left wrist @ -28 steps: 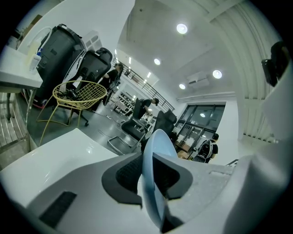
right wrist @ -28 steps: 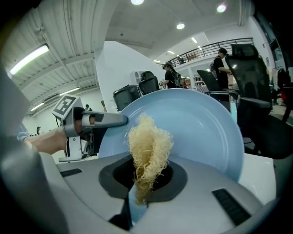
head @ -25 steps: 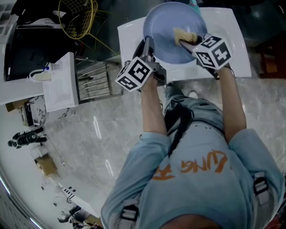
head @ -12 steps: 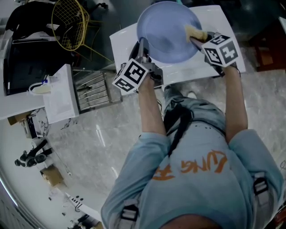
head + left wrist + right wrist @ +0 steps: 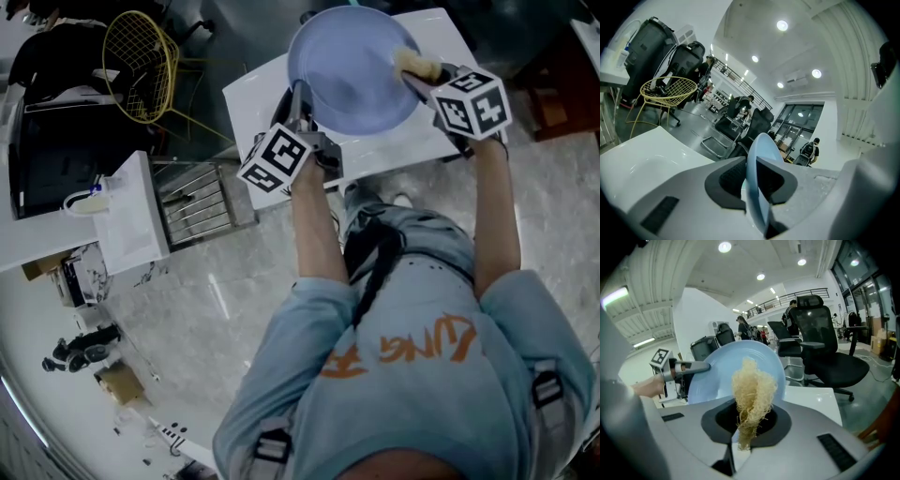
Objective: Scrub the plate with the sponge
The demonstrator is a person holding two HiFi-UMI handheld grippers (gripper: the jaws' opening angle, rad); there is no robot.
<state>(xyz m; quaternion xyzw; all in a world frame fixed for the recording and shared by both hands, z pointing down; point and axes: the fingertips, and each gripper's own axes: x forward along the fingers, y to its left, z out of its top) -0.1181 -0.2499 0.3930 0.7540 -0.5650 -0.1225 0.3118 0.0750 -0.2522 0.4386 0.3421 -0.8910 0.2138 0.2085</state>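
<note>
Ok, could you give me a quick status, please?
Left tool clamped on plate rim. Right tool grips sponge, at plate's edge. Nothing in the way.

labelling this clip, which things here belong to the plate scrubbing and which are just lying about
In the job:
plate
sponge
left gripper, shut on the plate's rim
right gripper, shut on the sponge

Lying about:
wire chair
metal rack
office chair

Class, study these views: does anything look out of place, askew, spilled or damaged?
Nothing stands out. The left gripper grips the blue plate at its rim, over the white table; the right gripper grips the fibrous sponge at the plate's right edge. No spill or damage shows.
</note>
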